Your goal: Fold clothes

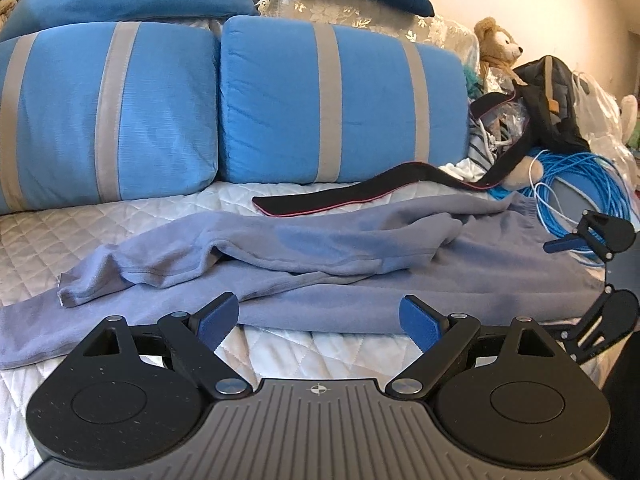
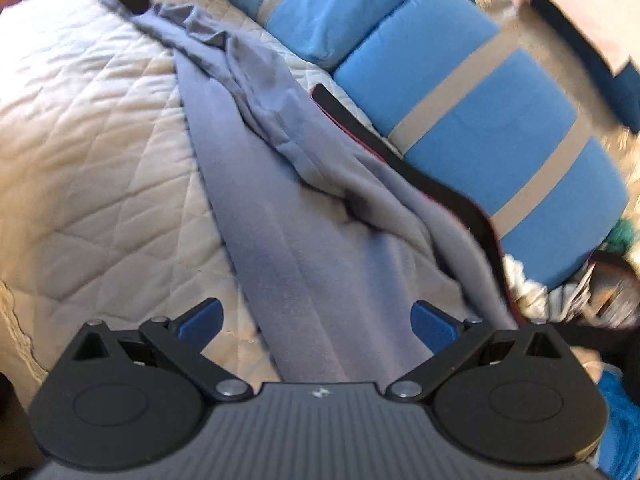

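Bright soft daylight, heavy fisheye bending at edges, right wrist view motion-blurred.

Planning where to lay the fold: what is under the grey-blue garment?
The grey-blue garment lies on a white quilted bedspread, which shows around it. A black strap lies beside its far edge. Anything beneath the cloth is hidden.

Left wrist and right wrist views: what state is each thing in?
Left tongs: open, empty.
Right tongs: open, empty, over the garment.
Grey-blue garment: unfolded, rumpled, spread on the quilt.
Black strap: lying loose, one end on the quilt.
Blue cable: coiled.
Striped cushions: upright, side by side.
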`<act>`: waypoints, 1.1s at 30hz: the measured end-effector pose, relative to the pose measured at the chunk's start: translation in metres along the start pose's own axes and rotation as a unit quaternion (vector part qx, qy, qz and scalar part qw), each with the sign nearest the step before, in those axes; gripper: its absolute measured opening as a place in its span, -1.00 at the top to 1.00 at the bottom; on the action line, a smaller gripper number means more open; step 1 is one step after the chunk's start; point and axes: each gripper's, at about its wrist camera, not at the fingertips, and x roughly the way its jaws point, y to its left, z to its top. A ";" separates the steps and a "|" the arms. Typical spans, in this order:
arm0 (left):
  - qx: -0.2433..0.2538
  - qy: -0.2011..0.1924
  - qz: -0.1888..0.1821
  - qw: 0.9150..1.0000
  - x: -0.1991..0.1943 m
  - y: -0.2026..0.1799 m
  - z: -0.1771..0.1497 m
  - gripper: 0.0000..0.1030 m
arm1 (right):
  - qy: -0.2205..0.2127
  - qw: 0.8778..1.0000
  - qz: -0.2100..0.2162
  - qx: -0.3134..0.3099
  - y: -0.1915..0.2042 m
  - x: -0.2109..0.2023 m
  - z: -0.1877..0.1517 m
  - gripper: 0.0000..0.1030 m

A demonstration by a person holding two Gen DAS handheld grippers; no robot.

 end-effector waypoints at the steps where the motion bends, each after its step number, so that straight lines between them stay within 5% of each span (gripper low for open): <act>1: 0.000 0.000 -0.002 1.000 0.000 0.000 0.000 -0.71 | -0.003 1.000 -0.007 -0.005 -0.001 -0.002 -0.001 -1.00; 5: 0.001 0.003 -0.003 1.000 0.004 0.002 0.001 -0.71 | -0.023 0.996 -0.059 -0.061 -0.005 -0.014 -0.011 -1.00; 13: -0.022 0.007 -0.006 1.000 0.009 0.012 0.000 -0.71 | -0.051 0.997 -0.022 0.056 -0.094 -0.030 -0.068 -1.00; 18: -0.035 0.009 -0.004 0.999 0.011 0.016 0.001 -0.71 | -0.080 0.990 -0.074 0.087 -0.134 -0.026 -0.093 -1.00; 21: -0.041 0.008 -0.001 0.999 0.009 0.017 0.002 -0.71 | -0.079 0.988 -0.124 0.052 -0.140 -0.024 -0.107 -1.00; 27: -0.030 0.005 0.005 1.000 -0.004 0.020 0.004 -0.71 | -0.078 0.986 -0.139 -0.055 -0.112 -0.055 -0.151 -1.00; 30: -0.028 0.005 0.009 1.000 -0.008 0.023 0.005 -0.71 | -0.054 0.973 -0.170 -0.147 -0.078 -0.066 -0.180 -1.00; 33: -0.024 0.008 0.014 1.000 -0.009 0.024 0.006 -0.71 | -0.027 0.948 -0.201 -0.247 -0.042 -0.064 -0.212 -1.00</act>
